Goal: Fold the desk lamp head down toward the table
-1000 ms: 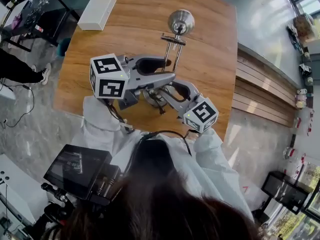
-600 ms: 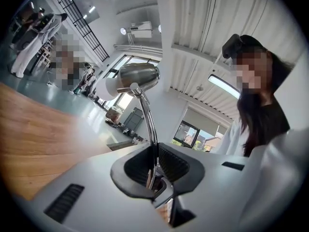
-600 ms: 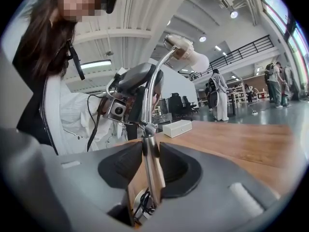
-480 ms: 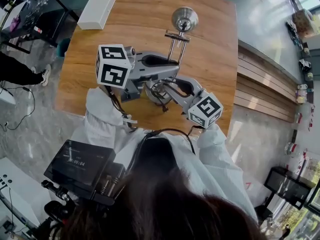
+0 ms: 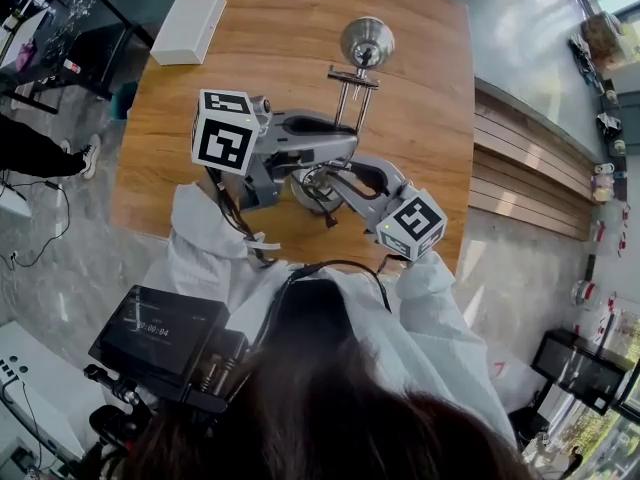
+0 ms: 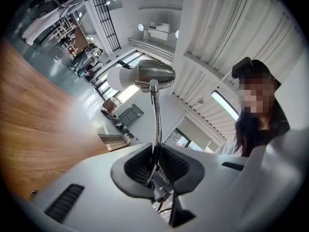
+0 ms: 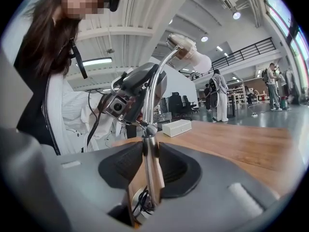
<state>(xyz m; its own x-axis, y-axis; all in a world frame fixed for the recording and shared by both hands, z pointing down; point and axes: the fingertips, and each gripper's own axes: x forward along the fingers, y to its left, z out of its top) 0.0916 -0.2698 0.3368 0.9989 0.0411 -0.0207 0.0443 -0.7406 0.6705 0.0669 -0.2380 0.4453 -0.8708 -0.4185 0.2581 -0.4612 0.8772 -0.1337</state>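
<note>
The desk lamp stands upright on the wooden table (image 5: pixel 420 88), its chrome head (image 5: pixel 366 41) at the far side and its round base (image 5: pixel 305 190) near me. My left gripper (image 5: pixel 340 138) reaches in from the left, level, and is shut on the thin curved upper arm (image 6: pixel 157 124); the head (image 6: pixel 149 75) with its white bulb shows above the jaws (image 6: pixel 155 161). From the right, my right gripper (image 5: pixel 322 183) has its jaws closing on the lower post (image 7: pixel 150 168), and both pads touch it just above the base (image 7: pixel 140 202).
A white box (image 5: pixel 188 26) lies at the table's far left corner, also in the right gripper view (image 7: pixel 176 127). The table edge runs just behind the base on my side. People stand far off (image 7: pixel 221 100) on the floor beyond.
The left gripper's cube shifted up and right and rolled as its jaws closed on the lamp arm. The right gripper stayed where it was and narrowed around the post. The lamp still stands upright.
</note>
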